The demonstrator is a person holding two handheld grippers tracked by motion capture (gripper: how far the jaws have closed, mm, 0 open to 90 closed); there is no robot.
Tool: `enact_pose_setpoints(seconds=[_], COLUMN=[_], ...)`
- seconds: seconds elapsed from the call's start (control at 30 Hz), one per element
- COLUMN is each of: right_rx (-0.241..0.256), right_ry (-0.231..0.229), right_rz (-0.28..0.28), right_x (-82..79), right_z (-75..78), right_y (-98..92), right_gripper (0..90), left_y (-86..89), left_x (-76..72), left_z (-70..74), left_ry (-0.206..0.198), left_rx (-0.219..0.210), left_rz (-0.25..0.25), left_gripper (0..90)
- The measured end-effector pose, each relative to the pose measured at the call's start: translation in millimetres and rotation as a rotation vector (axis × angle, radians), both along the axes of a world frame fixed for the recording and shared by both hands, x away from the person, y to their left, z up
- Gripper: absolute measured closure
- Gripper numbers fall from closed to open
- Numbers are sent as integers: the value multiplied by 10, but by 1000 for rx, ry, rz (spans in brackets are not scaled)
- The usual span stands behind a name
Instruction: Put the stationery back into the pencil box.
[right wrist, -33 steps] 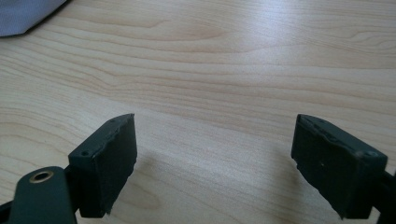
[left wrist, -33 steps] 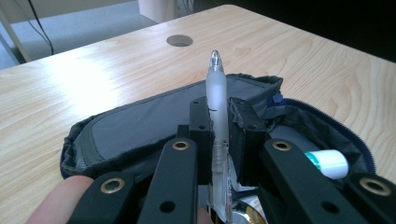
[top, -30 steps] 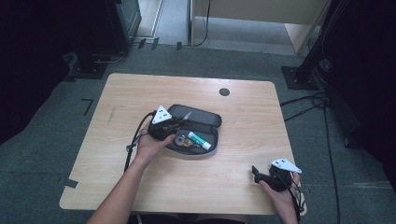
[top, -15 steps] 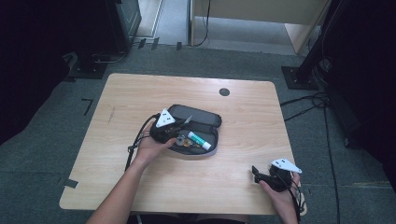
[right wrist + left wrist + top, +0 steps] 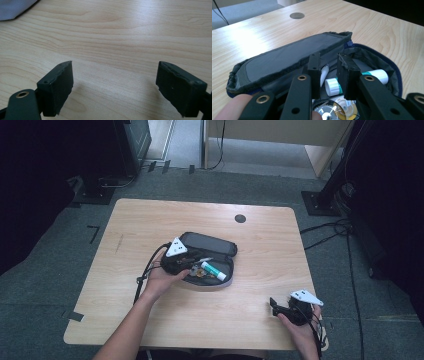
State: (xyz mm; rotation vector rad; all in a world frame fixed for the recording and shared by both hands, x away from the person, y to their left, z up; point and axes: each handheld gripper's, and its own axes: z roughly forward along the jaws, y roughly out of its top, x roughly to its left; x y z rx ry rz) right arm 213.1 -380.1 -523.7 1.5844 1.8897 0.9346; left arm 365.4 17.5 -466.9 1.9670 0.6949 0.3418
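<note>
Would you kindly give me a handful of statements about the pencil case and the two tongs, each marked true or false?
1. The pencil case lies open on the table. True.
2. The left tongs are inside the open case, jaws close together over its contents. True.
3. The right tongs are clamped on a glue stick. False: their jaws stand wide apart over bare wood, holding nothing.
4. A white tube with a green band lies in the case. True.
5. The right tongs touch the case. False: in the high view they sit apart from it, near the table's near right corner.
</note>
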Motion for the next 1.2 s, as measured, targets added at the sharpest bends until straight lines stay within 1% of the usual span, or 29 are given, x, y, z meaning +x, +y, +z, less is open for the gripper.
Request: enact_pose_setpoints(seconds=[0.07,0.13,0.27,0.33,0.43,0.47,0.53,0.67,0.8,0.9,1.0,1.1,1.2], right_rx=[0,1,4,3,0,-2,-2,-14,-37,-37,-35,-36,-35], right_ry=[1,3,11,14,19,24,32,37,39,39,40,41,41], right_rz=[0,2,1,3,6,7,6,4,3,3,3,3,4], right_x=[0,3,8,13,17,20,25,30,33,33,33,33,34], right_z=[0,-2,-4,-5,-7,-8,-10,-14,-16,-16,-16,-16,-16], right_y=[0,-1,3,1,1,3,8,18,39,38,41,42,43], right_gripper=[142,143,142,142,142,142,142,144,143,143,142,142,139], left_y=[10,34,101,141,192,206,240,313,396,477,563,649,721], left_x=[-20,-40,-73,-92,-123,-132,-149,-187,-230,-254,-280,-317,-348], left_z=[12,19,32,41,62,69,86,120,140,141,140,138,124], left_ry=[-5,3,22,35,43,45,48,54,68,81,91,97,106], left_rx=[-2,-4,16,17,24,27,33,28,22,30,26,8,6], left_rz=[10,22,53,65,79,84,91,113,154,186,216,246,271], left_gripper=[696,657,600,562,528,491,460,391,296,219,149,121,95])
